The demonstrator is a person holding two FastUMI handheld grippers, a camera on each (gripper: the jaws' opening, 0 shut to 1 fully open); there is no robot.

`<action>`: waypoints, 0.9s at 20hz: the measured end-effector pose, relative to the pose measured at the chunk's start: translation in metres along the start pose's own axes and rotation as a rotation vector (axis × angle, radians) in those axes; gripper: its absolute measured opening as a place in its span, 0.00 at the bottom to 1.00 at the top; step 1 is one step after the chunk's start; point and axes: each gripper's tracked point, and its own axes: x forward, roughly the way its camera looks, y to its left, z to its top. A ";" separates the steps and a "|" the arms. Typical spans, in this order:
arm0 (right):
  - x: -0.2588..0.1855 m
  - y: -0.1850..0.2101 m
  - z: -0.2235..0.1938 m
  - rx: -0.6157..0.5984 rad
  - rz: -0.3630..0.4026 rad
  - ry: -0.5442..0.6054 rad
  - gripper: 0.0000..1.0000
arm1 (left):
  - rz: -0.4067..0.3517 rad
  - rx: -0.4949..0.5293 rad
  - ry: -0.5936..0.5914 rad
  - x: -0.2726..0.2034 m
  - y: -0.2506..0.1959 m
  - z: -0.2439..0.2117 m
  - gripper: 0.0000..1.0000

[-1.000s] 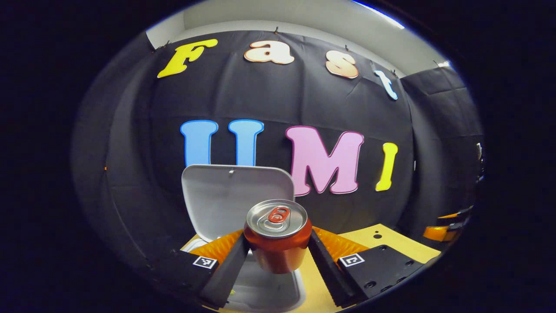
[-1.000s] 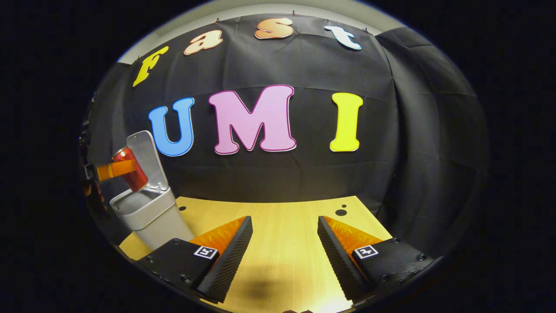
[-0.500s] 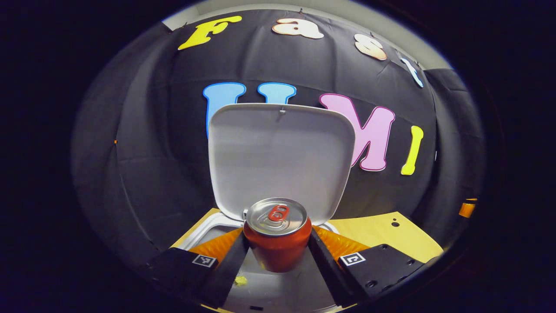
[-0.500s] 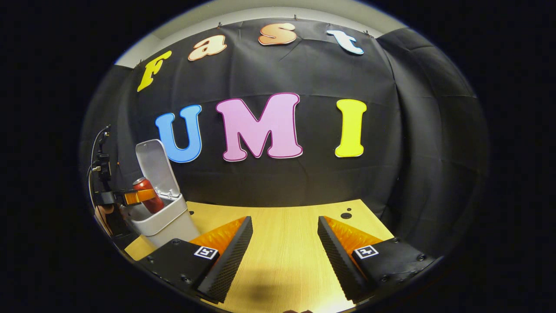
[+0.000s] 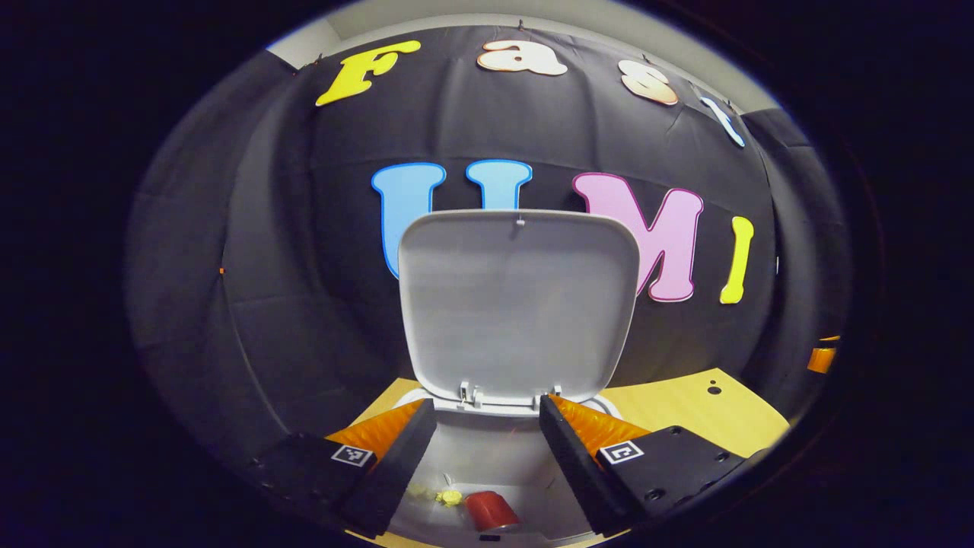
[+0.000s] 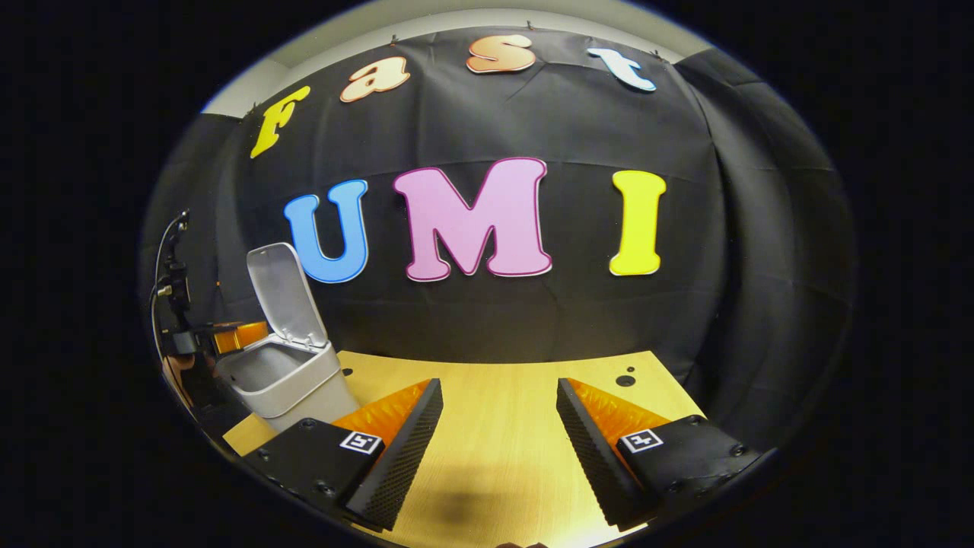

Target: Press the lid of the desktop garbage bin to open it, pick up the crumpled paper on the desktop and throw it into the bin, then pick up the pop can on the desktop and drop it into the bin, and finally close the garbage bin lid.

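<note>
In the left gripper view the grey bin (image 5: 487, 457) stands right under me with its lid (image 5: 519, 304) raised upright. At the bottom of the bin lie the red pop can (image 5: 491, 510) and a small yellow crumpled paper (image 5: 449, 498). My left gripper (image 5: 487, 449) hangs open over the bin's mouth, nothing between its fingers. In the right gripper view the bin (image 6: 293, 377) sits at the far left of the wooden table with its lid (image 6: 285, 297) up, and the left gripper (image 6: 240, 335) is at its left rim. My right gripper (image 6: 498, 434) is open above bare table.
The wooden table (image 6: 502, 388) reaches back to the black cloth wall. It has small dark holes near its far right corner (image 6: 625, 379). A stand with cables (image 6: 171, 289) rises at the far left behind the bin.
The left gripper opened and the pop can dropped out of it to the bottom of the bin. The right gripper shifted only slightly.
</note>
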 end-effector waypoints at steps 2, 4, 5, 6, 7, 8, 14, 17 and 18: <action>0.007 0.011 0.014 -0.008 0.043 -0.013 0.97 | 0.009 0.010 -0.060 -0.006 0.003 0.036 0.92; 0.013 0.022 0.030 -0.008 0.081 -0.030 0.97 | 0.014 0.005 -0.124 -0.010 0.007 0.074 0.92; 0.016 0.027 0.037 -0.005 0.098 -0.037 0.97 | 0.010 -0.007 -0.154 -0.011 0.007 0.094 0.92; 0.019 0.031 0.044 -0.004 0.117 -0.048 0.97 | 0.001 -0.018 -0.184 -0.011 0.007 0.110 0.92; 0.021 0.034 0.052 -0.006 0.129 -0.059 0.97 | -0.006 -0.019 -0.209 -0.009 0.008 0.124 0.92; 0.024 0.034 0.059 -0.013 0.132 -0.071 0.97 | -0.008 -0.011 -0.228 -0.003 0.011 0.135 0.92; 0.035 0.021 0.090 0.017 0.108 -0.121 0.97 | -0.057 0.082 -0.284 0.054 -0.018 0.169 0.91; 0.037 0.006 0.087 -0.007 0.074 -0.113 0.97 | -0.097 0.015 -0.246 0.078 -0.030 0.167 0.93; 0.038 -0.001 0.086 -0.017 0.061 -0.113 0.97 | -0.091 0.015 -0.221 0.083 -0.026 0.161 0.94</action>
